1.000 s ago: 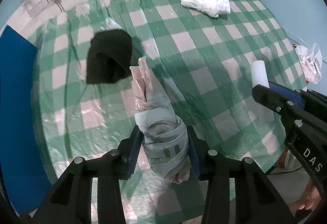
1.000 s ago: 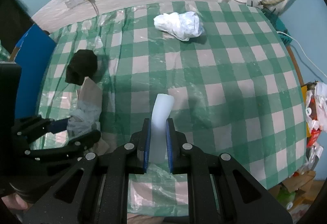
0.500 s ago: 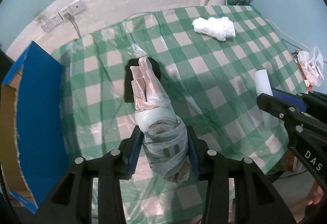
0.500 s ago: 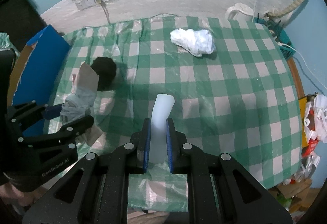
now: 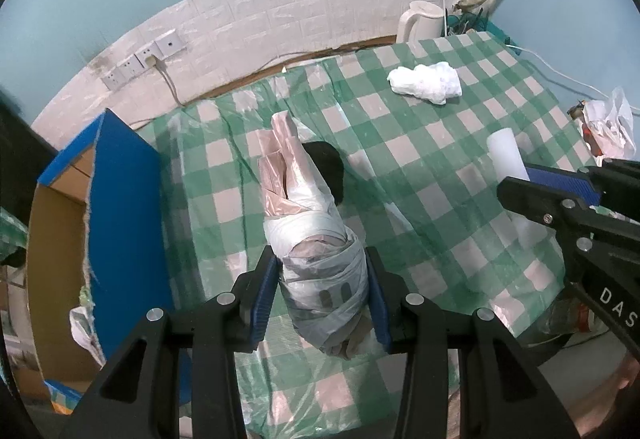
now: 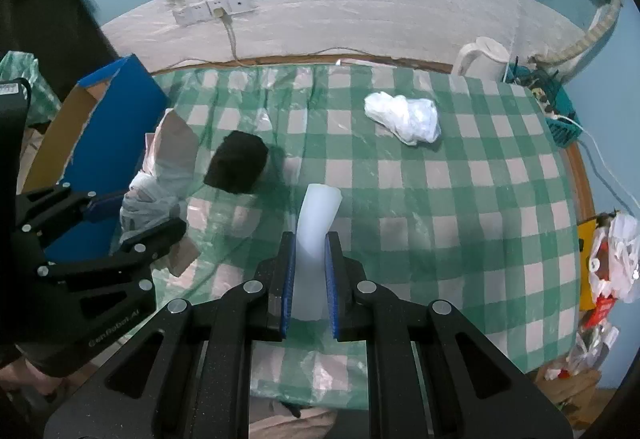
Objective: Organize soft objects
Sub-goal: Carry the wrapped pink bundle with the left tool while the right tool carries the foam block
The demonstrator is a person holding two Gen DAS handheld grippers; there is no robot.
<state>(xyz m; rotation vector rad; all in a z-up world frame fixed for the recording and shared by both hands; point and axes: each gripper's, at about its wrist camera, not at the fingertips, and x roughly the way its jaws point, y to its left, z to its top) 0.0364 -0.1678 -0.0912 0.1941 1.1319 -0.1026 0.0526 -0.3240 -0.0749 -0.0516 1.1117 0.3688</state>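
Observation:
My left gripper is shut on a grey-and-pink plastic-wrapped bundle and holds it above the green checked tablecloth; it also shows in the right wrist view. My right gripper is shut on a white foam tube, also seen in the left wrist view. A black soft lump lies on the cloth, partly hidden behind the bundle in the left wrist view. A crumpled white bag lies at the far right of the cloth.
An open blue-sided cardboard box stands at the table's left edge. A white kettle and cables sit at the back right. Plastic bags hang off the right side. Wall sockets are behind.
Both grippers have risen and drawn back from the table with their loads; more of the wall, the kettle and the blue box has come into view. The black lump and white bag have not moved.

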